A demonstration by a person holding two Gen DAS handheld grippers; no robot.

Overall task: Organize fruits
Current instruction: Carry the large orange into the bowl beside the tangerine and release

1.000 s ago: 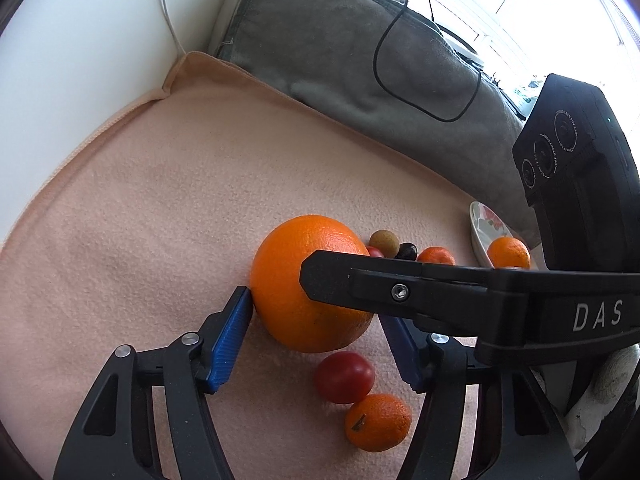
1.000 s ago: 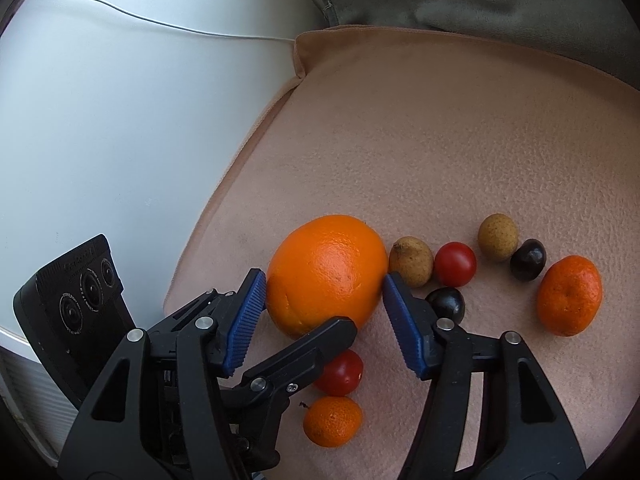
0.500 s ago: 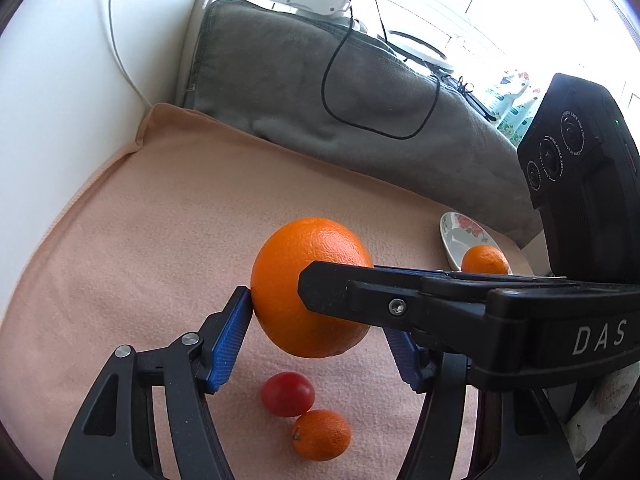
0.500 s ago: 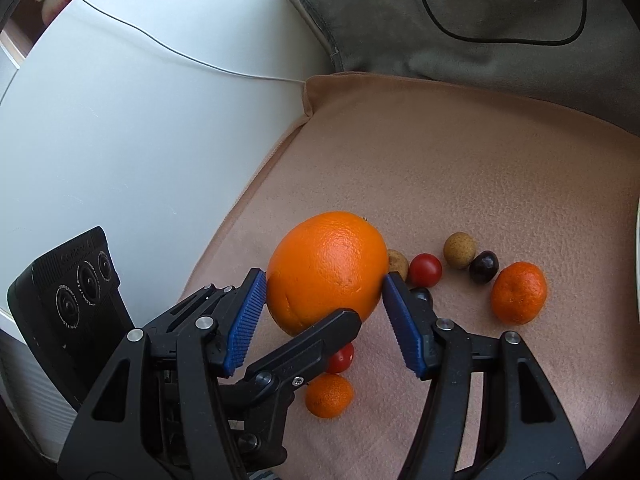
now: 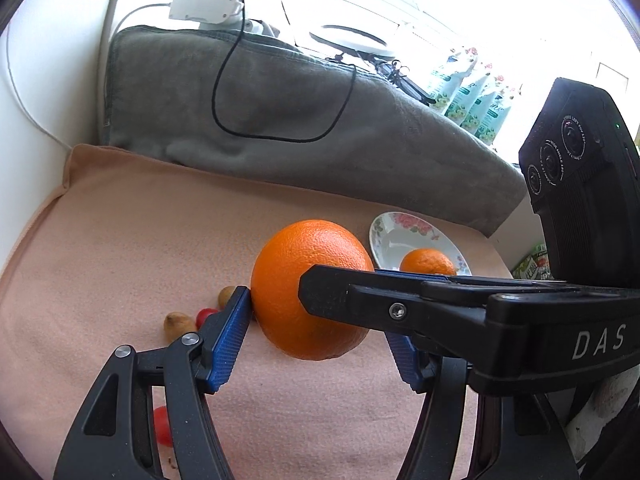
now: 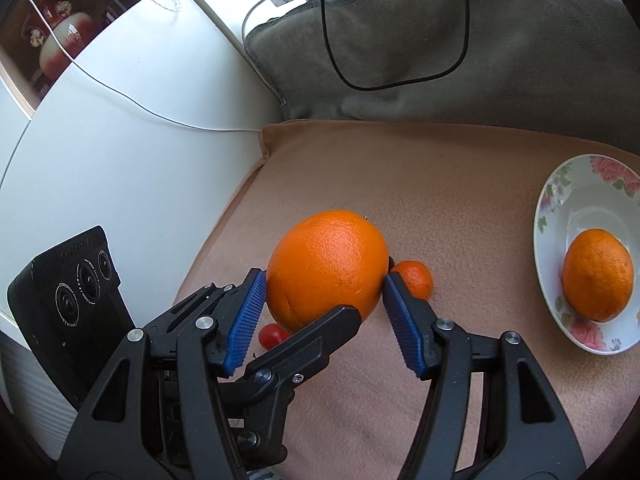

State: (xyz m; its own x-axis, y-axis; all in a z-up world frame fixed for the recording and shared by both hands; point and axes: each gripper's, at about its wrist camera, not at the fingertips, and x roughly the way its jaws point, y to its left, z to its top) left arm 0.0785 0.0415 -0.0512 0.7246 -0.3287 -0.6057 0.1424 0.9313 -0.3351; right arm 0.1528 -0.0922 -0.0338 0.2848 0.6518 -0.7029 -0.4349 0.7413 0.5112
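Since a second ago the big orange [image 5: 310, 290] has come up off the pink blanket [image 5: 132, 240], and the plate [image 5: 390, 236] has come further into sight. Left wrist view: my left gripper [image 5: 320, 334] pinches the big orange between its blue pads; the right pad is mostly hidden behind a black finger of my right gripper crossing in front. A small orange [image 5: 427, 262] already sits in the plate, beyond and right of the held fruit. Small fruits lie on the blanket below left. Right wrist view: my right gripper [image 6: 324, 316] clamps the same orange [image 6: 326, 268] side to side, held above the blanket, a tangerine [image 6: 414, 278] behind it and a cherry tomato [image 6: 273, 335] beneath. The plate [image 6: 546, 216] is well apart, to the right. Risk, as I judge it: two tools share one round fruit; if my hands drift apart or twist unevenly, it could squirt out and roll into the loose fruit.
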